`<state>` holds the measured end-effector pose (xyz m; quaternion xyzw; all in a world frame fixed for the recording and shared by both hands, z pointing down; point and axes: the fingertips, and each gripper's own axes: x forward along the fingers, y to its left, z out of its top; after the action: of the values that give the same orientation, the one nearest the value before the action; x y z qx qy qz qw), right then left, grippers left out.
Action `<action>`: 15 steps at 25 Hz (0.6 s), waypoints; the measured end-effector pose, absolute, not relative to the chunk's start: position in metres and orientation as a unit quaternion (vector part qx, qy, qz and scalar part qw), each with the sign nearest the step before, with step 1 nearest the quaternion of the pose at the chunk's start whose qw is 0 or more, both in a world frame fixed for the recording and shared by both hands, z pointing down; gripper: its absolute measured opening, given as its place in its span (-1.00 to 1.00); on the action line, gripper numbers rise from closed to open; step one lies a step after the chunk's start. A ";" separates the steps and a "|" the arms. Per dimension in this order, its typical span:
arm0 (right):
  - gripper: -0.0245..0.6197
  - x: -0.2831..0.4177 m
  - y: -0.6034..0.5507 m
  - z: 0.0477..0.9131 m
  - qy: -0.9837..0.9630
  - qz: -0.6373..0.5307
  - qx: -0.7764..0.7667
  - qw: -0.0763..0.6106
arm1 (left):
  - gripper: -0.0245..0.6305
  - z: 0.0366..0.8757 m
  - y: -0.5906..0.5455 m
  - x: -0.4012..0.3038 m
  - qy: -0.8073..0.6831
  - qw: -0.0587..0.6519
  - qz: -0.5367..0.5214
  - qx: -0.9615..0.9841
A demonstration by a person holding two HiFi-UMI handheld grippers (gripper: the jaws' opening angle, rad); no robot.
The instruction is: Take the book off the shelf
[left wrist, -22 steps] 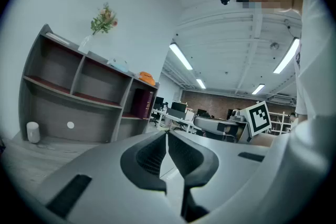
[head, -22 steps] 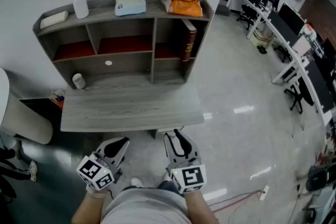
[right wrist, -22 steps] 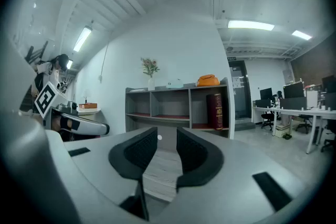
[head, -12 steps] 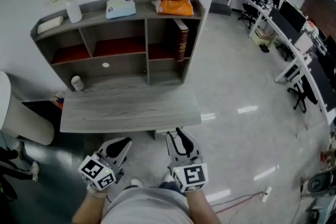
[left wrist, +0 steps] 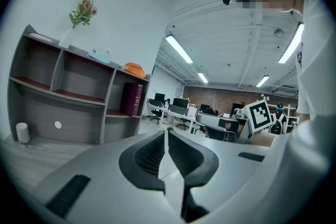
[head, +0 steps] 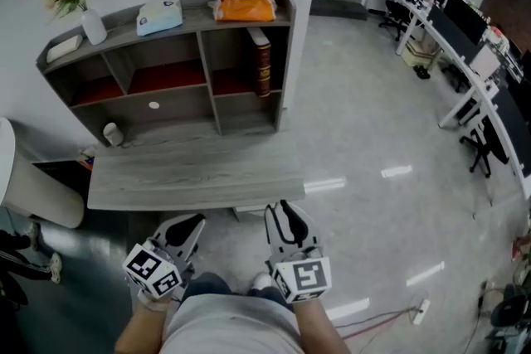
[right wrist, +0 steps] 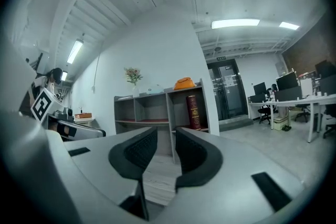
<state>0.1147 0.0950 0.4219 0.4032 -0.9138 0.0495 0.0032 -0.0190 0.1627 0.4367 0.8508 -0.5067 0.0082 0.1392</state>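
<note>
Dark red book [head: 262,62] stands upright in the upper compartment at 3 o'clock of the shelf [head: 196,15]; shelf sits on grey surface [head: 195,174]; at 6 o'clock, left gripper [head: 189,225] pressed together, right gripper [head: 284,211] narrowly spread, both empty.

Shelf [head: 166,66] is standing on the back of the desk [head: 195,178], against the wall. Book [head: 262,62] is standing upright in the upper right compartment, toward its right side. On the top board, left to right, are lying a tray [head: 62,48], vase [head: 93,26], pack [head: 159,15] and bag [head: 245,4]. Cup [head: 112,133] is sitting at the desk's back left, in the shelf's lower bay. Left gripper [head: 192,221] and right gripper [head: 282,211] are hanging side by side before the desk's near edge, well apart from the shelf.
</note>
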 end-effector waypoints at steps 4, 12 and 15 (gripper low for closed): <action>-0.57 0.129 0.081 0.435 -0.912 0.068 0.405 0.008 | -0.87 0.440 0.150 -0.008 -0.513 0.146 0.012 0.846; -0.57 0.122 0.035 0.446 -0.903 0.073 0.422 0.020 | -0.87 0.454 0.096 -0.015 -0.497 0.159 0.010 0.853; -0.57 0.113 0.011 0.447 -0.896 0.072 0.438 0.028 | -0.87 0.456 0.065 -0.026 -0.482 0.161 0.007 0.861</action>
<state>0.1131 0.0110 0.4474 0.4381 -0.8956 0.0717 0.0282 -0.0255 0.0651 0.4557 0.8612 -0.4820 0.0070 0.1614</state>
